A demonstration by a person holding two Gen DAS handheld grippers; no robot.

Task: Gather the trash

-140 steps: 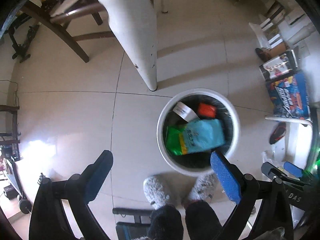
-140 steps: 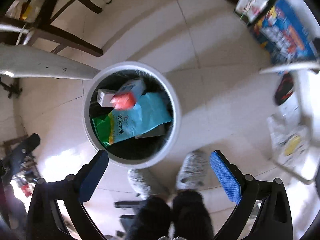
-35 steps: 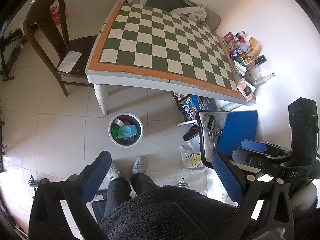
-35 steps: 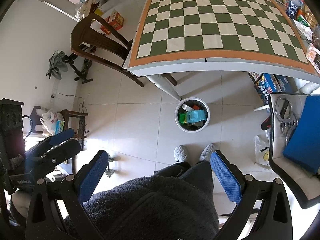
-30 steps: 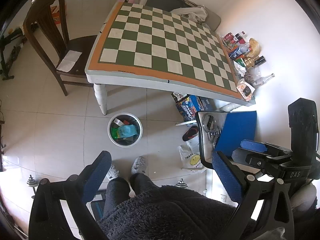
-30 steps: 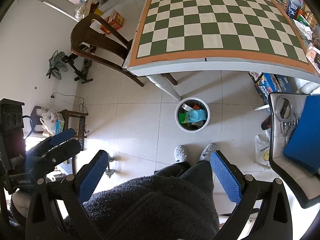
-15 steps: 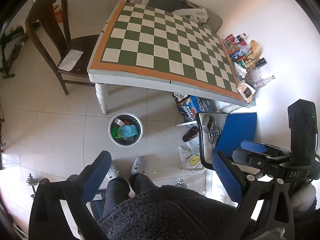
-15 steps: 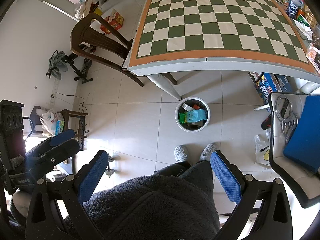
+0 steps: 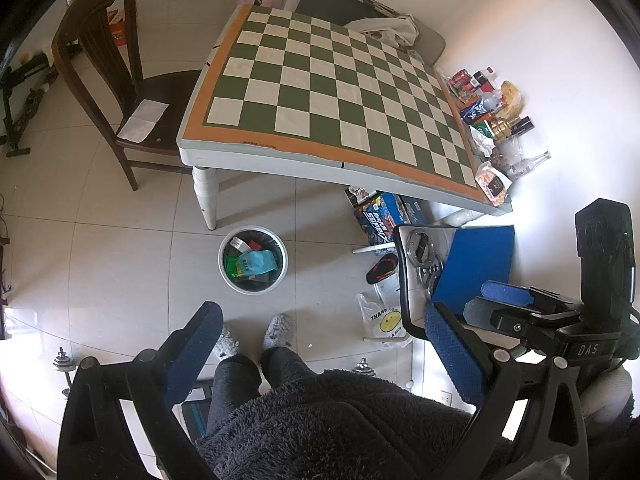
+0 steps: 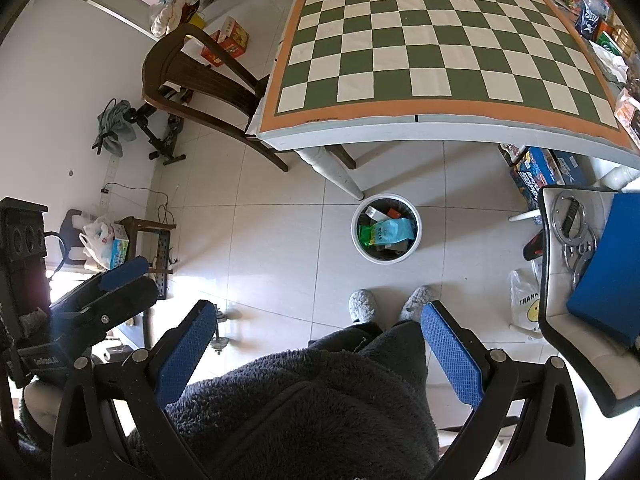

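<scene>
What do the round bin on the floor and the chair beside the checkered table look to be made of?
Bin: probably white plastic, with a smooth, thick, even rim and a dark liner inside. Chair: likely dark-stained wood, glossy, with slatted back and slim legs.

From up here I can't read the packets in the bin (image 10: 385, 229): a teal-and-green bag (image 10: 386, 233) covers most of what lies under it, and the small white and red pieces beside it are too small to name. The clutter (image 9: 486, 116) along the worktop's (image 9: 332, 92) far right edge is a jumble I can't sort out, and the right view cuts it off at the frame. My coat (image 10: 304, 412) hides my legs and the floor beneath.
</scene>
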